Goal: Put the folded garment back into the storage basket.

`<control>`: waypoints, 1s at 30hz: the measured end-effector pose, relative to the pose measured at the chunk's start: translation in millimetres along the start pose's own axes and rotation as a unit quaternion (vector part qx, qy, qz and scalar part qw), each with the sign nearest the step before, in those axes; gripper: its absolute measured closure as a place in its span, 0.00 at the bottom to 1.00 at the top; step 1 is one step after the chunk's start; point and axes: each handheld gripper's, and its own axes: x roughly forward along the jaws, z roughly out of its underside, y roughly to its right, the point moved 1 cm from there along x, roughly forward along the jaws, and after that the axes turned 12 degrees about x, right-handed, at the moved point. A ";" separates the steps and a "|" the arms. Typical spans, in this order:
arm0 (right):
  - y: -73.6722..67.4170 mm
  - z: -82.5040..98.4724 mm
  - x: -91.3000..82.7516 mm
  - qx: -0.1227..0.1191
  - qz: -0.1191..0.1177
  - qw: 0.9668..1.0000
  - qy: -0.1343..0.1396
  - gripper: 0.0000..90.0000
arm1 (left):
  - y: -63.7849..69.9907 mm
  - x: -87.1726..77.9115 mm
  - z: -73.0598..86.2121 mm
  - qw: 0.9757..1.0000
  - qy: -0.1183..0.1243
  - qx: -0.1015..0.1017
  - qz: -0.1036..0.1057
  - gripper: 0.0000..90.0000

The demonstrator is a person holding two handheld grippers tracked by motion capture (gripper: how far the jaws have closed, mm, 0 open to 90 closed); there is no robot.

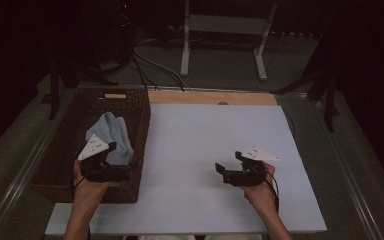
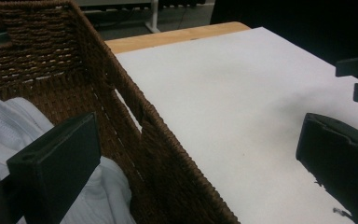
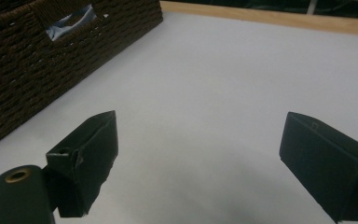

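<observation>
High view: a dark woven basket (image 1: 65, 150) stands at the left edge of the white desk (image 1: 205, 150), and a pale blue cloth (image 1: 112, 132) lies crumpled inside it, heaped against the basket's wall nearest the desk's middle. The left gripper (image 1: 122, 172) hangs over the basket's near corner, just beside the cloth, its jaws wide apart with one inside the basket above the fabric and the other outside over the desk, straddling the wall; nothing is clamped. The right gripper (image 1: 225, 172) hovers well away from the basket over bare desk, pointed toward it, jaws likewise spread and empty. In the left gripper view the cloth (image 2: 9, 126) shows a fine knit and soft folds, so it should be light, limp and easy to pinch, though it will sag and trail once lifted and could snag on the rough weave of the basket (image 2: 121, 93). A raised fold or ridge near the top of the heap looks like the best place to grip, since a flat patch would give the jaws little to bite. From the right gripper view, the cloth (image 3: 70, 21) peeks through the basket's handle slot.
</observation>
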 end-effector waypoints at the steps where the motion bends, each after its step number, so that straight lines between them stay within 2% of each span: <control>1: 0.8 0.9 -3.2 -0.002 0.000 1.000 0.004 0.13 | 0.3 0.3 0.0 1.000 -0.002 0.002 -0.001 0.02; 5: 6.7 4.2 -14.5 0.001 -0.001 1.000 0.018 0.13 | 2.9 1.0 0.4 1.000 -0.001 0.011 -0.003 0.02; 17: 29.2 9.0 -41.5 0.027 0.011 0.998 0.062 0.13 | 3.6 -1.3 2.4 1.000 0.011 0.006 -0.009 0.02; 21: 33.6 10.0 -47.1 0.035 0.016 0.997 0.072 0.11 | 4.3 -1.5 2.3 1.000 0.012 0.004 -0.020 0.01; 30: 37.4 13.7 -51.3 0.035 0.022 0.996 0.077 0.05 | 3.8 -2.0 2.7 1.000 0.014 0.002 -0.020 0.01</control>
